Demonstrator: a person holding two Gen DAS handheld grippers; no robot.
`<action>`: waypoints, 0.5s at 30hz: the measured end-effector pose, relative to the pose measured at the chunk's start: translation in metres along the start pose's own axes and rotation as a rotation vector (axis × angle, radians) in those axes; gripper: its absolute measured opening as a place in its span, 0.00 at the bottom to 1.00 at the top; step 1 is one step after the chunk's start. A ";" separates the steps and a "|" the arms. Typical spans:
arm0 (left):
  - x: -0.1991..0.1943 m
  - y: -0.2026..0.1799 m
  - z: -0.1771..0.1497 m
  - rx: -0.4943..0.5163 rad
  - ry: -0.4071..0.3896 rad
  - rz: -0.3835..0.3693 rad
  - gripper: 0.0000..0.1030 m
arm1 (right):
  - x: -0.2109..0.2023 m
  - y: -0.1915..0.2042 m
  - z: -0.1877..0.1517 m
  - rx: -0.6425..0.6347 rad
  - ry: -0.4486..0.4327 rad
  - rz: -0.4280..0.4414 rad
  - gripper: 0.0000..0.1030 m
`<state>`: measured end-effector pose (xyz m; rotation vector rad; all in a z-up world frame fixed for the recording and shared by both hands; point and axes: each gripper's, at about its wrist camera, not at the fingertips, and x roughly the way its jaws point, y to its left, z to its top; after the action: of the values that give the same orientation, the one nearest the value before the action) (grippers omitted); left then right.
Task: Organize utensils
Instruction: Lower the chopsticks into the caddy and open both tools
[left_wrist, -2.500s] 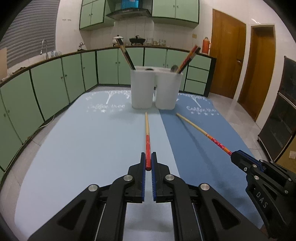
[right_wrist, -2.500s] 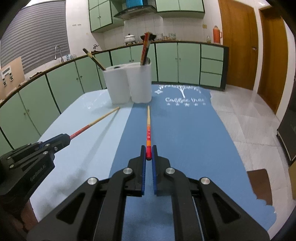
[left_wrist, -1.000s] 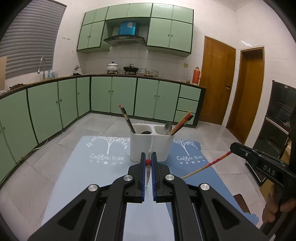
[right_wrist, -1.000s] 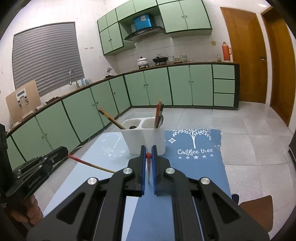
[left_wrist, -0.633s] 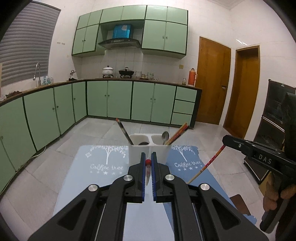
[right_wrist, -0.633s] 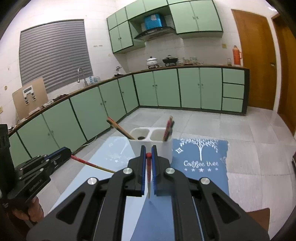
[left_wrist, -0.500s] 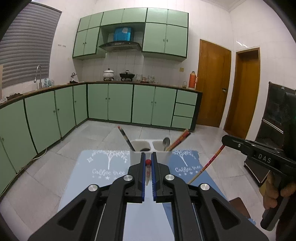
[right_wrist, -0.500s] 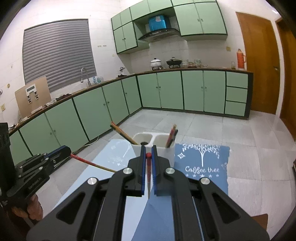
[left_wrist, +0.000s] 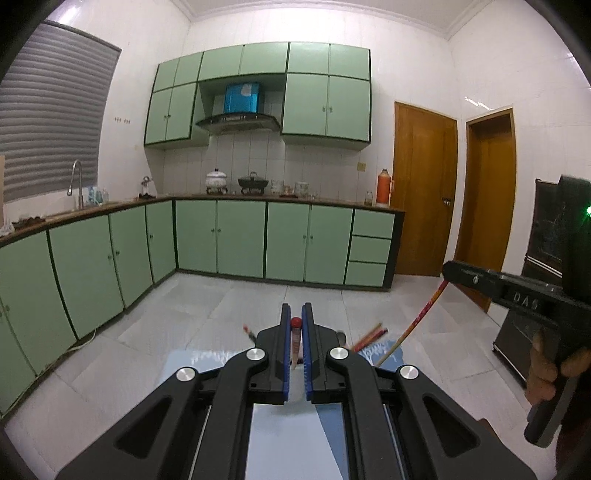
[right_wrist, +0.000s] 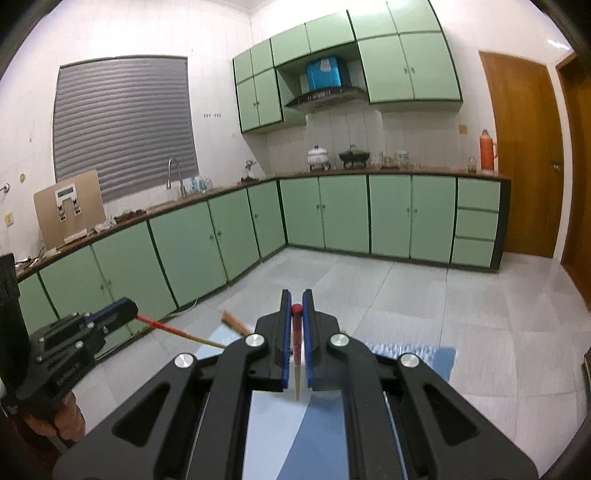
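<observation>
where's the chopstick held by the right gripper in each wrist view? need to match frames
Left wrist view: right side, chopstick slanting down-left from the right gripper, red end clamped.
Right wrist view: centre, the same chopstick seen end-on between the blue pads, pale tip pointing down.
Shared landmark: orange thermos on the counter beside the wooden door.

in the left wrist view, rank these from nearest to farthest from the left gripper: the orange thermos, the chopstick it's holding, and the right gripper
1. Chopstick, clamped between the left gripper fingers.
2. Right gripper, off to the right, holding its own chopstick.
3. Orange thermos, far back on the counter by the door.
</observation>
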<state>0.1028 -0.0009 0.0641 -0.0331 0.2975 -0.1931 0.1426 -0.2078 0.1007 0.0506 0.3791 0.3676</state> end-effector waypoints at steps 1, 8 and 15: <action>0.004 0.000 0.004 0.001 -0.005 0.001 0.05 | 0.001 -0.001 0.008 -0.003 -0.014 -0.002 0.05; 0.033 0.000 0.025 0.015 -0.015 -0.009 0.05 | 0.027 -0.012 0.041 -0.020 -0.052 -0.030 0.05; 0.069 0.007 0.026 0.010 0.044 -0.029 0.05 | 0.072 -0.027 0.039 -0.017 -0.007 -0.054 0.05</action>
<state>0.1764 -0.0070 0.0688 -0.0228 0.3404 -0.2244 0.2287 -0.2061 0.1087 0.0249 0.3694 0.3168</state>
